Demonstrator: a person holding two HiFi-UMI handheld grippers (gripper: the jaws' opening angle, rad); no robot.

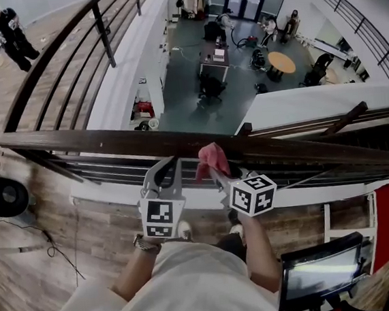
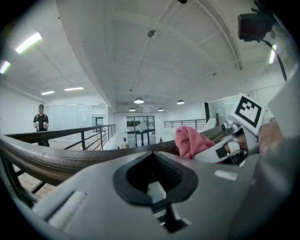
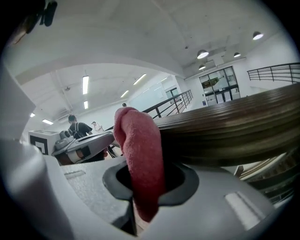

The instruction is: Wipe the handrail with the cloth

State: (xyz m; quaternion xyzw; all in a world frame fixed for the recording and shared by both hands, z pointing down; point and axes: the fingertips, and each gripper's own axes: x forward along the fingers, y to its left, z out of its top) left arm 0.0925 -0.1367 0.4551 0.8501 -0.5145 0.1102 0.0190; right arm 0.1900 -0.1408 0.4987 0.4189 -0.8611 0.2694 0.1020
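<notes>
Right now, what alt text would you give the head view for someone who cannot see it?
Seen from above, the right gripper holds a pink cloth at a dark wooden handrail, with the empty left gripper beside it. Past the rail, a lobby floor lies far below.

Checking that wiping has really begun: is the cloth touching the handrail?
Touching. In the right gripper view the cloth, held by the right gripper, presses against the handrail edge with no gap.
</notes>
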